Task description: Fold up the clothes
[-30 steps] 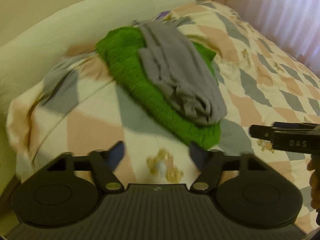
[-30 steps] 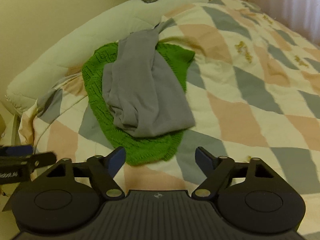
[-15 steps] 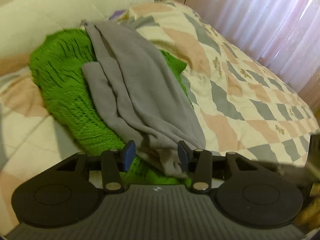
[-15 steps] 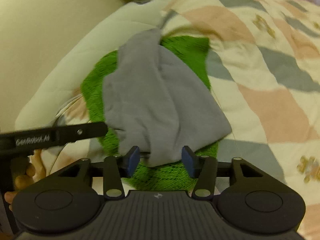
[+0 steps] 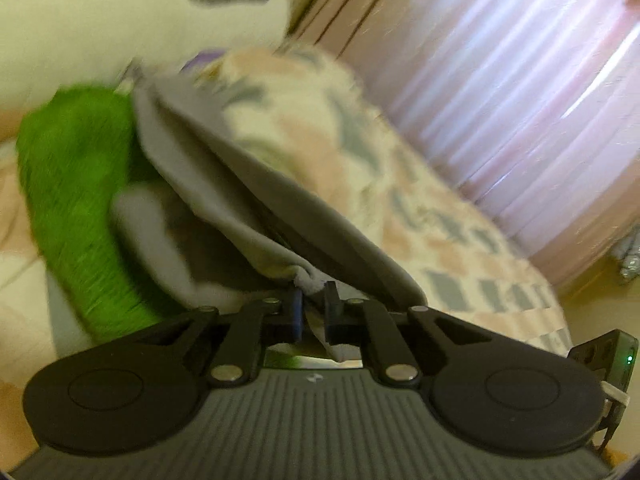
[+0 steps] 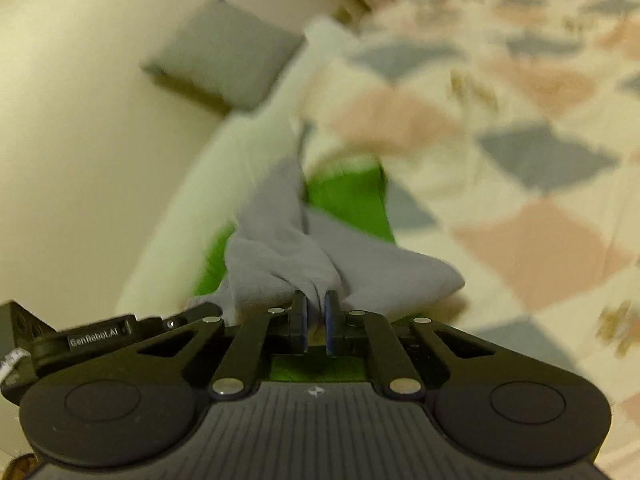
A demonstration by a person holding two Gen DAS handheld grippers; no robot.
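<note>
Left wrist view: the left hand-held gripper [image 5: 312, 312] is clamped on a bunched edge of the grey garment [image 5: 256, 200], its two blue-padded fingers [image 5: 295, 312] drawn nearly together with cloth pinched between them. From the pinch the grey garment stretches away toward the far left in taut folds, raised off the bed. The green knitted garment [image 5: 76, 200] lies to the left of it and partly beneath it on the patterned quilt [image 5: 384, 184], which covers the bed with cream, peach and grey diamonds. A white pillow [image 5: 100, 28] lies at the far left. Pink pleated curtains [image 5: 500, 92] hang along the right side of the bed. The view is blurred.

Right wrist view: the right hand-held gripper [image 6: 315, 322] is likewise closed on the grey garment [image 6: 288, 252], a gathered fold caught between its blue fingertips [image 6: 330, 320]. The cloth rises from the grip and narrows toward the far side, where it meets the patterned quilt [image 6: 540, 208]. The green knitted garment [image 6: 352, 204] shows on either side of the grey one and below the fingers. A grey cushion [image 6: 224, 60] leans against the cream wall [image 6: 72, 120] at the far left, above a long white pillow [image 6: 224, 168]. Part of the left hand-held gripper's body [image 6: 92, 338] enters at the near left; its fingers are hidden here.
</note>
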